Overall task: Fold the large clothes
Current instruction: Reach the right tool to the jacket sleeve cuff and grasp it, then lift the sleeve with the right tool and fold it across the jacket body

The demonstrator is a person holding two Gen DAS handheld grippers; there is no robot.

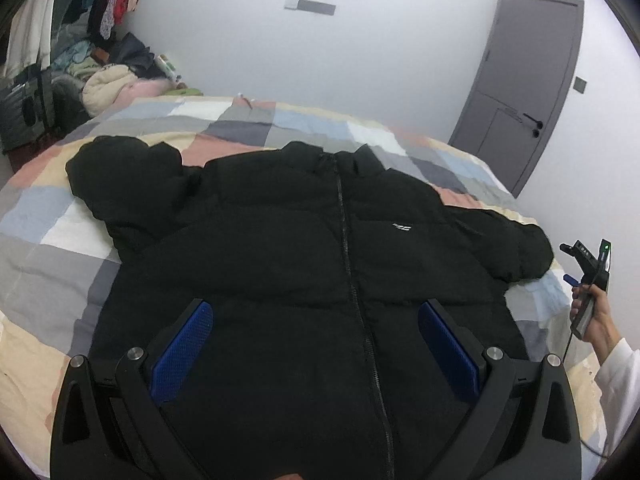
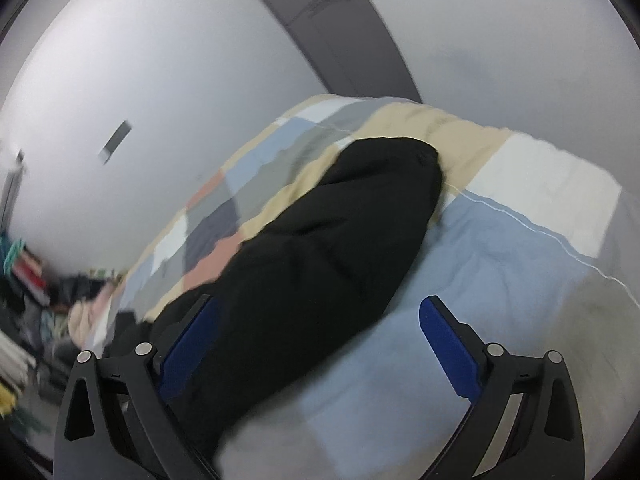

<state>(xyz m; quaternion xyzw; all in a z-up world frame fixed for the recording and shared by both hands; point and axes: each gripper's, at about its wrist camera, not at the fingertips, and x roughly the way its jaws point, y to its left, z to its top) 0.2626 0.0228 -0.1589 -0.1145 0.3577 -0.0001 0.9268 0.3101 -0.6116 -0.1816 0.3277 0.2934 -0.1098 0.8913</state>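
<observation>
Bed: the patchwork quilt (image 1: pixel 60 216) of grey, blue, white, peach and cream squares covered the bed and carried the jacket; in the right wrist view its blue and white patches (image 2: pixel 500 240) lay just beside the jacket's sleeve.
Jacket: a black puffer jacket (image 1: pixel 280 264) lay flat on the bed, front up, zip closed down its middle, collar toward the far wall, hem toward the left gripper.
Sleeves: one sleeve (image 1: pixel 120 176) was spread out from the jacket's shoulder toward the clothes heap; the other (image 1: pixel 504 240) lay out toward the door side, its cuff near the bed's edge. The right wrist view showed that sleeve (image 2: pixel 320 248) stretched over the quilt.
Door: a grey door (image 1: pixel 528 80) stood shut in the wall beyond the jacket's collar.
Clothes heap: a pile of mixed garments (image 1: pixel 108 76) sat beyond the bed's far corner, well apart from the jacket.
Left gripper: the left gripper (image 1: pixel 316 344) hovered over the jacket's hem, jaws wide, blue pads (image 1: pixel 184 344) holding nothing.
Right gripper: the right gripper (image 2: pixel 320 344) was over the sleeve and quilt, jaws wide and empty; from the left wrist view it (image 1: pixel 588 264) was held just past the sleeve's cuff.
Logo: a small white mark (image 1: pixel 402 227) sat on the jacket's chest beside the zip.
</observation>
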